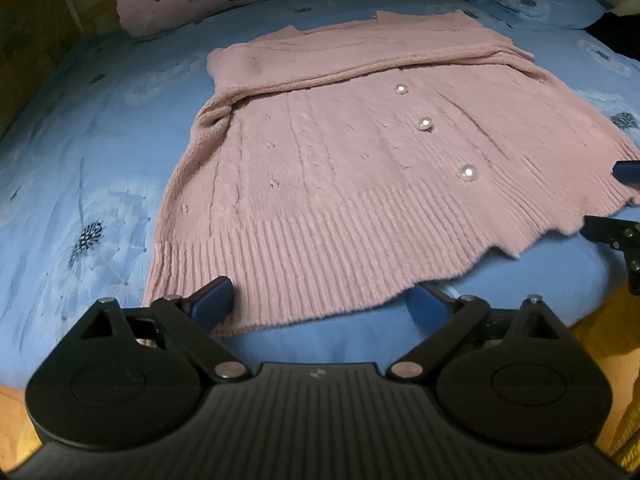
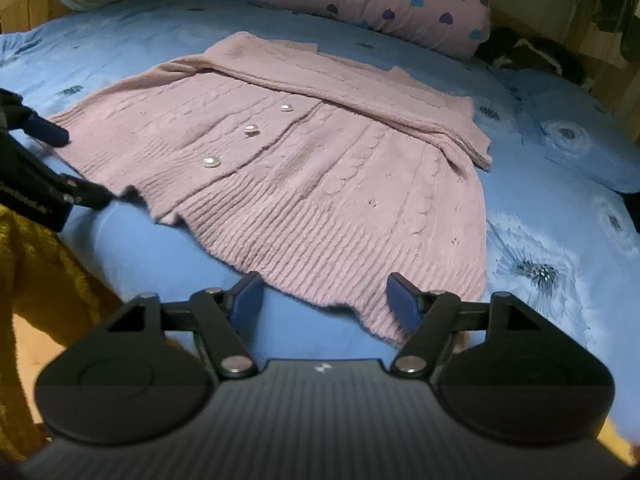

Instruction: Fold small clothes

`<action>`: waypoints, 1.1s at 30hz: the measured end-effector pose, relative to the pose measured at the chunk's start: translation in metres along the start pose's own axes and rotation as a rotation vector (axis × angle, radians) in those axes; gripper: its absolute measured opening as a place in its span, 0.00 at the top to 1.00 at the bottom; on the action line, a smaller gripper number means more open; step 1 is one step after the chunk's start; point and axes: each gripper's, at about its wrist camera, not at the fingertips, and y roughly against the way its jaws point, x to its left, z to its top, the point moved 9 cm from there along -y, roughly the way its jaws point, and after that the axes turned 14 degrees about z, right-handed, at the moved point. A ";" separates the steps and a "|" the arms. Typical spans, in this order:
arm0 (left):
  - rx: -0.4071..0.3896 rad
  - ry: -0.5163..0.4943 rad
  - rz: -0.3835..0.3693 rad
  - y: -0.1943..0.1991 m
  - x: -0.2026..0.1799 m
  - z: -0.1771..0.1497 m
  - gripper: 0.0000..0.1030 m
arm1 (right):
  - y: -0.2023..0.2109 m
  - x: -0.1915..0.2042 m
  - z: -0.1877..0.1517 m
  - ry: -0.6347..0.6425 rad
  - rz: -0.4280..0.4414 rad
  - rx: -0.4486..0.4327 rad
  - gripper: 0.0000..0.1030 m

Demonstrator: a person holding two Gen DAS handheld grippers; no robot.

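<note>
Both sets of fingers released, nothing gripped: left gripper (image 1: pixel 322 306) and right gripper (image 2: pixel 326 300) each straddle the ribbed hem of the pink cardigan (image 1: pixel 360 152), one per corner. Cardigan lies flat on the blue bed (image 1: pixel 80 160), sleeves already folded across its far end. Judged step: hem grasp; next calls for pinching both corners and carrying the hem toward the collar.

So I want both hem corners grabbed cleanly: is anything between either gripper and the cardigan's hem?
Nothing visible: the left gripper and right gripper stand open right at the pink cardigan's ribbed hem, only blue bedsheet around it.

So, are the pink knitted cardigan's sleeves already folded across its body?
Yes, both sleeves lie folded across the upper body of the pink knitted cardigan.
</note>
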 end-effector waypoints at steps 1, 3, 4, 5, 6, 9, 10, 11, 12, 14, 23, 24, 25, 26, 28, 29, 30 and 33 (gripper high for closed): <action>-0.002 0.002 0.005 -0.002 0.000 0.002 0.06 | -0.002 -0.001 0.001 -0.006 -0.003 -0.007 0.31; -0.008 0.004 0.013 -0.005 -0.001 0.005 0.05 | -0.005 -0.004 0.003 -0.013 -0.013 -0.017 0.31; -0.012 0.006 0.017 -0.006 -0.001 0.007 0.05 | -0.007 -0.004 0.004 -0.013 -0.021 -0.022 0.31; -0.018 0.008 0.023 -0.008 -0.001 0.009 0.05 | -0.009 -0.006 0.006 -0.010 -0.033 -0.028 0.31; -0.024 0.010 0.028 -0.009 -0.001 0.010 0.05 | -0.010 -0.007 0.008 -0.006 -0.046 -0.032 0.31; -0.041 0.021 0.051 -0.014 0.000 0.015 0.05 | -0.015 -0.010 0.012 0.013 -0.100 -0.040 0.31; -0.048 0.024 0.058 -0.016 0.000 0.016 0.05 | -0.016 -0.011 0.012 0.020 -0.117 -0.042 0.31; -0.053 0.025 0.062 -0.017 0.000 0.017 0.06 | -0.017 -0.012 0.013 0.029 -0.131 -0.044 0.31; -0.057 0.028 0.061 -0.018 0.000 0.018 0.07 | -0.019 -0.012 0.014 0.036 -0.140 -0.048 0.31; -0.064 0.043 0.049 -0.019 0.000 0.020 0.13 | -0.021 -0.015 0.014 0.026 -0.145 -0.057 0.31; -0.132 0.061 0.041 -0.016 -0.006 0.027 0.70 | -0.021 -0.021 0.012 -0.039 -0.144 -0.100 0.66; -0.137 0.063 0.038 -0.015 -0.007 0.028 0.73 | -0.021 -0.022 0.013 -0.038 -0.147 -0.100 0.73; -0.141 0.071 0.033 -0.014 -0.006 0.029 0.79 | -0.022 -0.023 0.013 -0.040 -0.154 -0.099 0.81; -0.145 0.081 0.025 -0.012 -0.006 0.030 0.82 | -0.022 -0.024 0.014 -0.044 -0.160 -0.101 0.84; -0.156 0.099 0.015 -0.009 -0.003 0.034 0.83 | -0.021 -0.026 0.017 -0.059 -0.154 -0.113 0.86; -0.166 0.104 0.014 -0.006 -0.002 0.036 0.83 | -0.019 -0.027 0.019 -0.066 -0.150 -0.125 0.87; -0.181 0.107 0.018 -0.003 -0.001 0.039 0.83 | -0.018 -0.027 0.021 -0.069 -0.148 -0.135 0.87; -0.223 0.122 0.032 0.008 0.003 0.051 0.84 | -0.012 -0.028 0.030 -0.057 -0.159 -0.172 0.87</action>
